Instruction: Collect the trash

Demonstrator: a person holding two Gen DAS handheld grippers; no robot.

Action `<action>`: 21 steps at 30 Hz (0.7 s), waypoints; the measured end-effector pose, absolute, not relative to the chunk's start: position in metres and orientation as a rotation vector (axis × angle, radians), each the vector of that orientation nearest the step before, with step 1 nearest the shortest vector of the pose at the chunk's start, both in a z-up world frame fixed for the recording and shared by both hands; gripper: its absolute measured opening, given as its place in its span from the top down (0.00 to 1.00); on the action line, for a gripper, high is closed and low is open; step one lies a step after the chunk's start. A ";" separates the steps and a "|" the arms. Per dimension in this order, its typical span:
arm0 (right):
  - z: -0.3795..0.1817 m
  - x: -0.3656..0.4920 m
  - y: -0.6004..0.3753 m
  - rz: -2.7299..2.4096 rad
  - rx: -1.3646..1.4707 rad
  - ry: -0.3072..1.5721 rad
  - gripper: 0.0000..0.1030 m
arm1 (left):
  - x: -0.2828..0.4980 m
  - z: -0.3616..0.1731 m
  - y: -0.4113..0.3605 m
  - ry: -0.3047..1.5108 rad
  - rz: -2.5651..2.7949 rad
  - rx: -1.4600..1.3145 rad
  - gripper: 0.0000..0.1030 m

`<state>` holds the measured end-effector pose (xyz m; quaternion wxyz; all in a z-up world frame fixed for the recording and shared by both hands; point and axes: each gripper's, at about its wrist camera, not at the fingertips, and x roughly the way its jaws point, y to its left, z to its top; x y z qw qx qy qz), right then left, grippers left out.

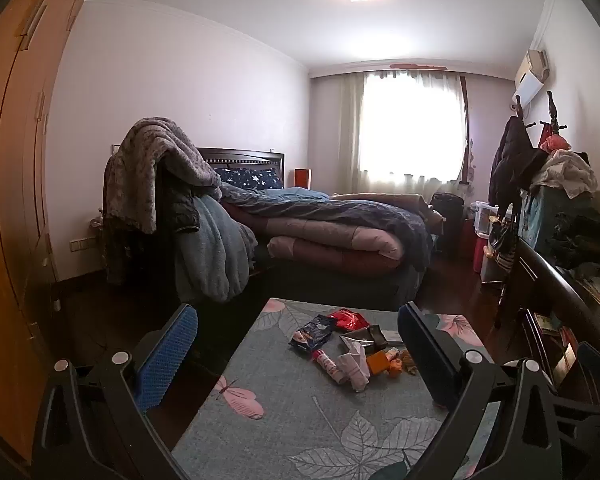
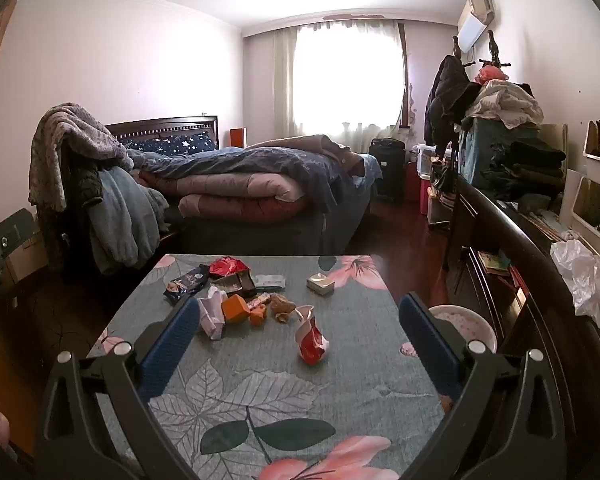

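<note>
**Trash heaped on the floral surface, both tools released above it**

The left tool [image 1: 298, 354] hangs over the near edge of the surface [image 1: 284, 424], its blue-padded fingers [image 1: 166, 354] spread wide with nothing between them. The right tool [image 2: 300, 344] is likewise released and holds nothing; its fingers [image 2: 172, 344] frame the litter from above.

The trash lies on a grey-green cloth printed with leaves and pink flowers. At the far end sits a crumpled red wrapper [image 2: 229, 266], with a dark blue snack bag [image 2: 186, 284] just to its left; print shows on the bag but is too small to read. Beside them lies a dark flattened packet [image 2: 236, 283]. Nearer are a crumpled white paper [image 2: 212, 312], touching an orange box [image 2: 236, 308], then a small orange scrap [image 2: 258, 314] and a brown crumpled lump [image 2: 282, 305]. A red-and-white crushed carton [image 2: 311, 340] stands alone, closest to the right tool. A small white box [image 2: 321, 283] rests well apart toward the far right corner. In the left wrist view a red-and-white tube [image 1: 327, 364] lies by the white paper; its lettering cannot be read.

A pale round bin [image 2: 466, 326] stands just beside the surface's right edge. Behind is a bed [image 2: 260, 196] piled with quilts.
</note>
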<state>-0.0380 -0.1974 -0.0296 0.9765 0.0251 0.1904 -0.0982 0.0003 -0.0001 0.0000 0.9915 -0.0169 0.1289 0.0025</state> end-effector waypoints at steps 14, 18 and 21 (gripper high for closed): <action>-0.026 -0.041 -0.198 -0.201 0.052 0.375 0.03 | 0.000 0.000 0.000 0.257 0.006 -0.034 0.04; -0.029 -0.040 -0.197 -0.204 0.052 0.378 0.03 | 0.000 0.001 0.000 0.260 0.008 -0.032 0.04; -0.023 -0.042 -0.193 -0.206 0.051 0.370 0.03 | -0.001 0.001 0.001 0.251 0.007 -0.038 0.04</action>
